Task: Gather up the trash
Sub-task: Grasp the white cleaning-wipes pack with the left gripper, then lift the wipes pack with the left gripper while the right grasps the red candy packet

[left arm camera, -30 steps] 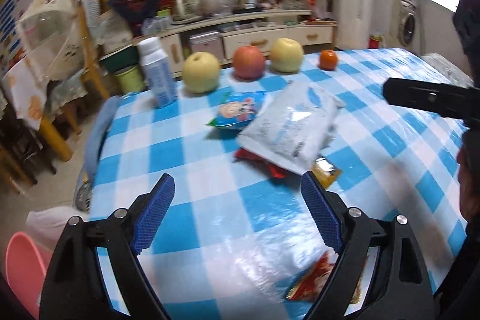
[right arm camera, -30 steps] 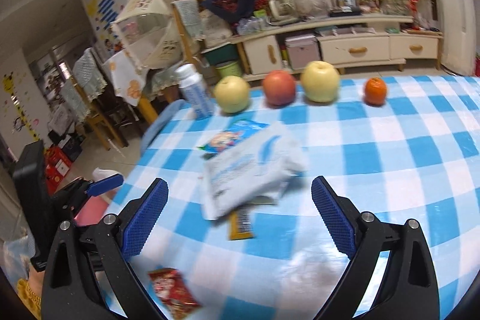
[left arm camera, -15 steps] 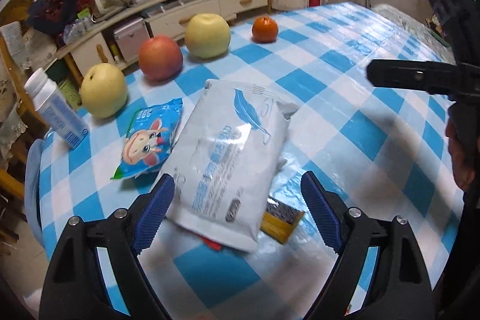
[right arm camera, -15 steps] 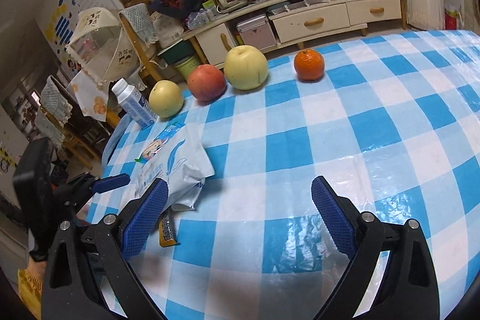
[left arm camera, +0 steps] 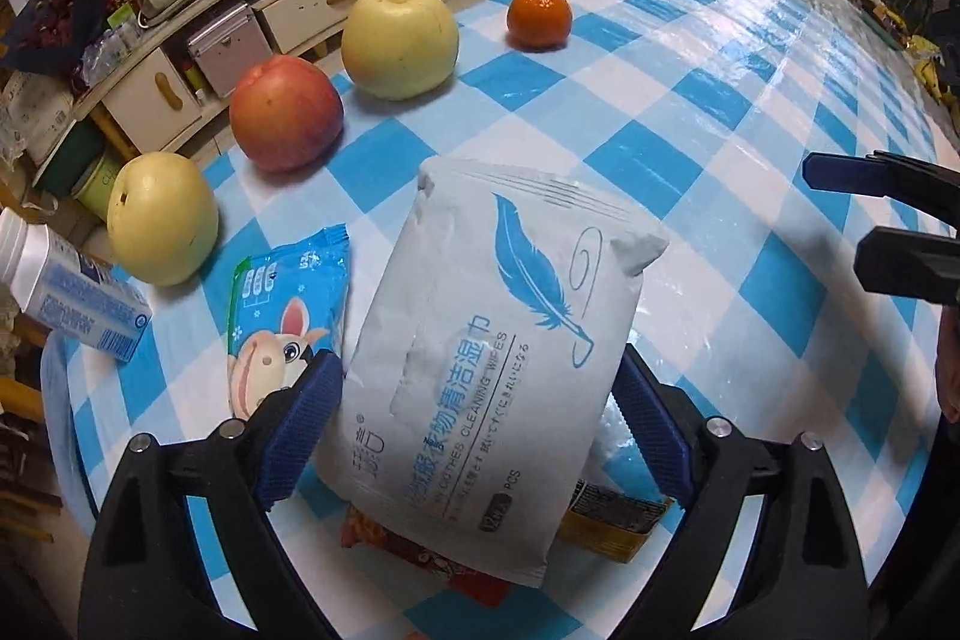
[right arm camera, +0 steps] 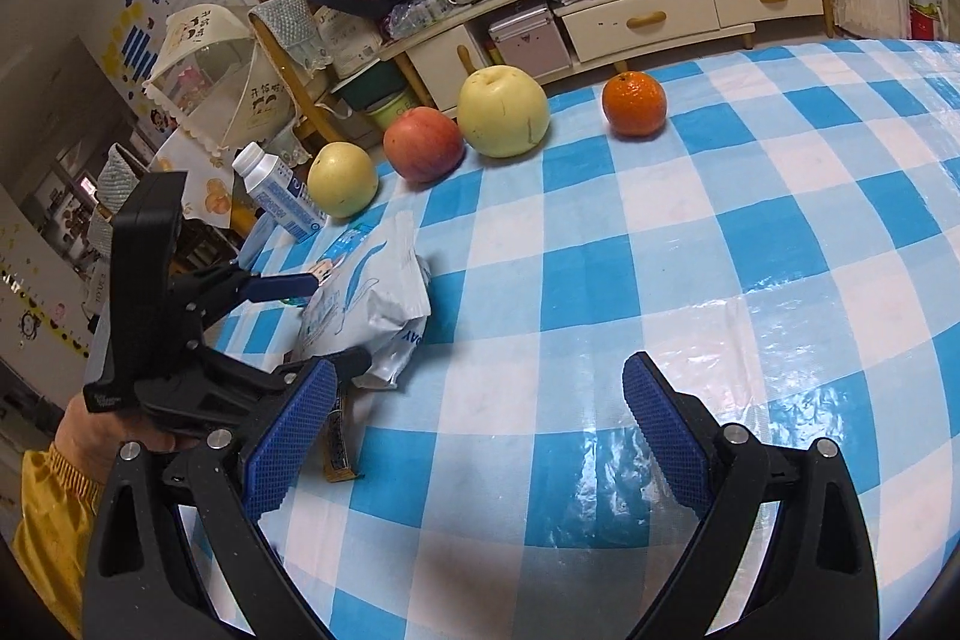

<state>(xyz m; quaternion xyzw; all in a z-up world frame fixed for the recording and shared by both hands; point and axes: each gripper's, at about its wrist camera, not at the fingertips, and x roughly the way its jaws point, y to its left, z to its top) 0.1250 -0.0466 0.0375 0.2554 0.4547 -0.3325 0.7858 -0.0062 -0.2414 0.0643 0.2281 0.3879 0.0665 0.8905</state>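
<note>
A white wet-wipes pack [left arm camera: 492, 340] with a blue feather print lies on the blue-checked tablecloth [left arm camera: 750, 100]. My left gripper [left arm camera: 474, 430] straddles its near end. The jaws are opening, with a blue pad close to each side of the pack and not pressing it. A red wrapper [left arm camera: 420, 550] and a yellow-black wrapper [left arm camera: 612, 520] poke out from under the pack. A blue cartoon-pig wrapper [left arm camera: 282, 298] lies to its left. My right gripper [right arm camera: 474, 436] hangs open over bare cloth, to the right of the pack [right arm camera: 366, 298].
A row of fruit stands behind the trash: a pale pear [left arm camera: 162, 220], a red apple [left arm camera: 285, 112], a yellow apple [left arm camera: 399, 43] and an orange [left arm camera: 539, 17]. A small milk bottle [left arm camera: 72, 298] stands at the table's left edge. A low cabinet [right arm camera: 660, 16] lines the wall beyond.
My left gripper has come forward and down, so the white pack now lies between its fingers. My right gripper first shifted over the cloth, then held still.
</note>
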